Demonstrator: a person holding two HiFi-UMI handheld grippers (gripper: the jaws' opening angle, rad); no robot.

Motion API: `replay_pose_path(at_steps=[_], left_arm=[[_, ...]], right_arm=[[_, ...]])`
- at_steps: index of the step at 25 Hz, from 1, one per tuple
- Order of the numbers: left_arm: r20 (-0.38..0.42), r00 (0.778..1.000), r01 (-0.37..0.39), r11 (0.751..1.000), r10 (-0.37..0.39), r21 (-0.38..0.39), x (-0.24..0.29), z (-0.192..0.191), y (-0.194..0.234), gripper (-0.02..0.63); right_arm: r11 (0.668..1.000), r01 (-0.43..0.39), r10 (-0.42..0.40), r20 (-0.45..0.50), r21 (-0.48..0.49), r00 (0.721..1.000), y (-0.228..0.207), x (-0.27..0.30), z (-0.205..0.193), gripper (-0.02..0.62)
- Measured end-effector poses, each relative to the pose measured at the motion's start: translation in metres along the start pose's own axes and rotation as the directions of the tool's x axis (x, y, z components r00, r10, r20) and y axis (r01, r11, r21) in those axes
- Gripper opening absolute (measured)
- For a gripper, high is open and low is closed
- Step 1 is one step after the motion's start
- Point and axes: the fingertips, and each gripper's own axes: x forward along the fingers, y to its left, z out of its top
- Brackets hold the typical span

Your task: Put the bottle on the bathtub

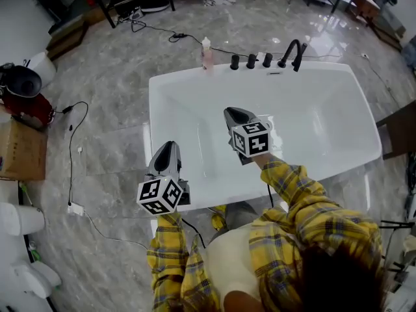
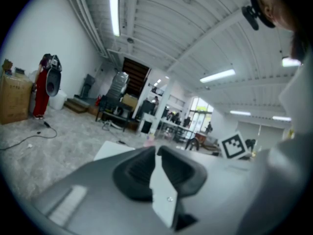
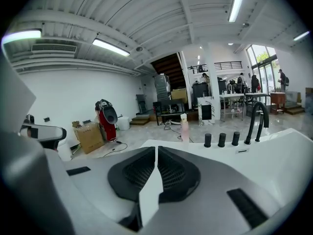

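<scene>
Pink bottle (image 1: pixel 207 52) stands upright on the far rim of the white bathtub (image 1: pixel 156 109), just left of three black knobs (image 1: pixel 251 61) and a black faucet (image 1: pixel 292 52). Left gripper (image 1: pixel 166 149) hangs by the tub's near left corner, jaws pressed together, nothing between them. Right gripper (image 1: pixel 235 116) hovers above the basin, well apart from the bottle, jaws likewise closed on nothing. Judgement: placement looks done, bottle resting on the tub and free of both tools; nothing evidently left beyond drawing the grippers clear
</scene>
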Motion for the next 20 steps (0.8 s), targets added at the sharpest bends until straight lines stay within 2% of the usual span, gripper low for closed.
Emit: replay_pose_path(at_steps=[14, 20], left_arm=[[-0.014, 0.999, -0.036, 0.999, 0.036, 0.025, -0.020, -0.006, -0.014, 0.041], [-0.014, 0.999, -0.037, 0.999, 0.037, 0.024, -0.022, -0.005, -0.017, 0.041]], right_arm=[[0.999, -0.034, 0.034, -0.009, 0.010, 0.999, 0.029, -0.072, -0.004, 0.014], [1.000, -0.022, 0.022, -0.008, 0.003, 1.000, 0.028, -0.089, -0.004, 0.014]])
